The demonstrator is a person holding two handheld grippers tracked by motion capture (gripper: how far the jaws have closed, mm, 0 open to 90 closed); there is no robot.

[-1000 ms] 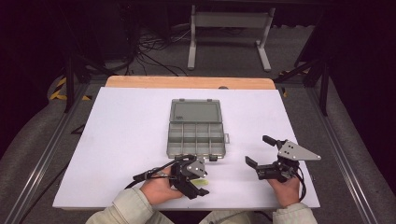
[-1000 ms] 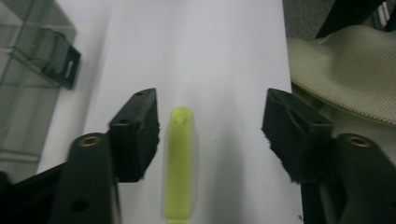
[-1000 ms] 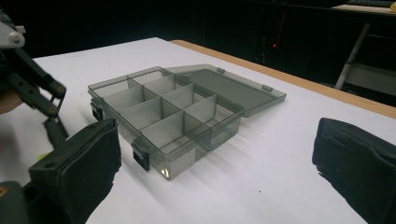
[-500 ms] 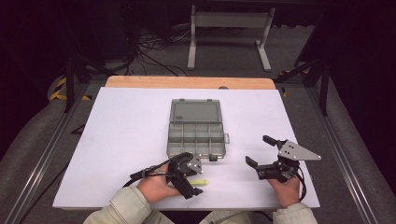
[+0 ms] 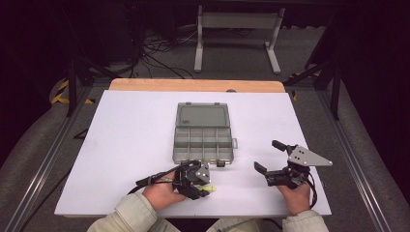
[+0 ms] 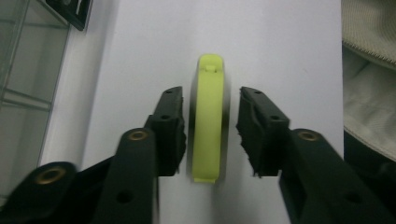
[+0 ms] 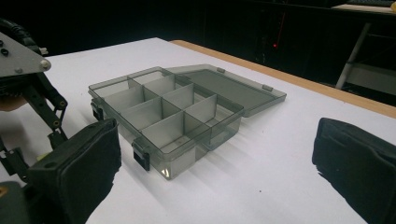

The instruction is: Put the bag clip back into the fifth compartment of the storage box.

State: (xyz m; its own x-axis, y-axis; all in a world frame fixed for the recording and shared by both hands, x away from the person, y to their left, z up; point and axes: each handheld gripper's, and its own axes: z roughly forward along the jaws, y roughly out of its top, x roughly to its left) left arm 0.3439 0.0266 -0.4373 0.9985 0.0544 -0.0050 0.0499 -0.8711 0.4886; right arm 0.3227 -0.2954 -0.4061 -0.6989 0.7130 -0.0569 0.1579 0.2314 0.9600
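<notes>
- White tabletop point(image 5: 130, 145) w/ a wooden strip along its far edge; dark floor, cables and a metal stand point(image 5: 237, 36) beyond it.
- Your left gripper point(image 6: 210, 135) sits low at the near edge, left of centre; jaws parted, one on each side of a yellow-green clip point(image 6: 208, 121); small gaps both sides, so nothing clamped yet.
- Clip lies flat on the tabletop, lengthwise between the jaws, tab end pointing away from the camera; in the high view it pokes out just right of your left gripper, near the box's front edge.
- Clear grey compartment box point(image 5: 203, 137) mid-table; lid laid open flat on the far side; divided cells look bare; black latches on the front wall.
- Your right gripper point(image 5: 271, 155) rests near-right, well apart from the box; jaws spread wide, gripping nothing; grey three-cornered plate on top; it faces the box.
- Pale sleeves come in at the bottom edge.
</notes>
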